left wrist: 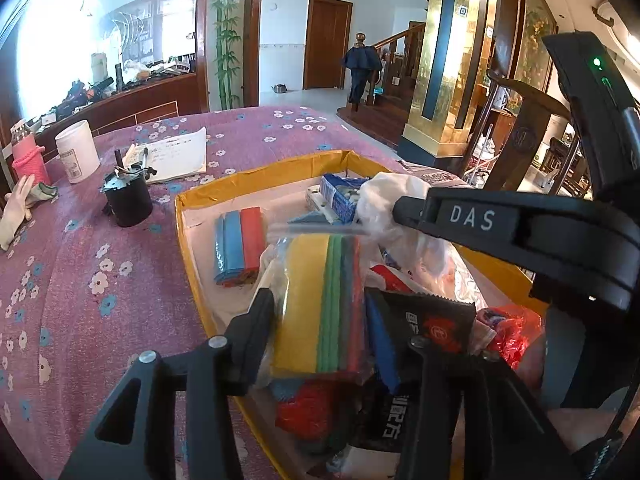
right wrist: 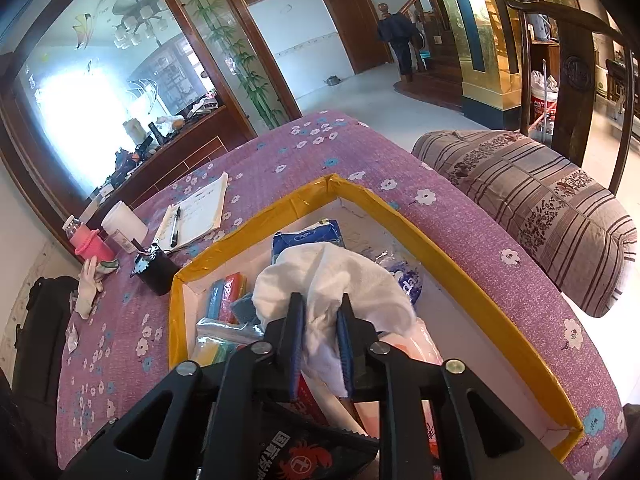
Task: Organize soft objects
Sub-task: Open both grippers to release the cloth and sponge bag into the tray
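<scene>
sorting is sitting midway: right hand-held gripper [right wrist: 320, 344] is pinching a white cloth [right wrist: 336, 280] over the crowded yellow-rimmed box [right wrist: 460, 256], while the left hand-held gripper [left wrist: 340, 332] is gaping half-open astride a bagged cloth pack [left wrist: 316, 304], gripping nothing.

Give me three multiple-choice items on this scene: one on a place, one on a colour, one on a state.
1. Where is the black cup?
A in the box
B on the tablecloth left of the box
C on the sofa

2. What colour is the box rim?
A yellow
B green
C white

3. What is between the right gripper fingers?
A nothing
B a pen
C the white cloth

Answers: B, it stands outside the box wall; A, yellow tape edges it; C, cloth bunches between the blue pads.
</scene>
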{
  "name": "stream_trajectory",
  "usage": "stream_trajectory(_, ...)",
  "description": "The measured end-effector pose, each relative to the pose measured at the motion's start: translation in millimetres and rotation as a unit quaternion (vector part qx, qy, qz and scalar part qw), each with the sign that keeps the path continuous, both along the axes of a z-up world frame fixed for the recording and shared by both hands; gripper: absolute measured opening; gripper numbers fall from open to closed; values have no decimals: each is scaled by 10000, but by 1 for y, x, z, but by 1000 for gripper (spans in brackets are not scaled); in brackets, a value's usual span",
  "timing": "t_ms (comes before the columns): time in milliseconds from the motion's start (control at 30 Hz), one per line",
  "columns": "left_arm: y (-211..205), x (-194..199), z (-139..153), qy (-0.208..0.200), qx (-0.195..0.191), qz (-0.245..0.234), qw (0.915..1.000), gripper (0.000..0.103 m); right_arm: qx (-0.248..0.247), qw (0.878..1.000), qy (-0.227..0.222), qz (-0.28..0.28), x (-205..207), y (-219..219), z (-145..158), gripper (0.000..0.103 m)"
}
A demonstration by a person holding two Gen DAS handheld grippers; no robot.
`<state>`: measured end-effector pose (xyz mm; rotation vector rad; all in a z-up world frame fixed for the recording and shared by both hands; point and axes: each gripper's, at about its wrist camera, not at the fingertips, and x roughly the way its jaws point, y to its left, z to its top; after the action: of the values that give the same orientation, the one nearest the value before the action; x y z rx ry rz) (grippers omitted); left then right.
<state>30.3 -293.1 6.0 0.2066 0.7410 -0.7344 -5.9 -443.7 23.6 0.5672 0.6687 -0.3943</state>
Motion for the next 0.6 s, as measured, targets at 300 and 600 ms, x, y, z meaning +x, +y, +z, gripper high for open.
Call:
stream_trajectory(300,0,0,2,-84,6,34,10000,60,-77,9997,-206,44,-3,8,11,48)
stream_trajectory(600,9,-10,15,-354,-24,247,9991,88,-198,9982,-554,-81,-19,12,22,78)
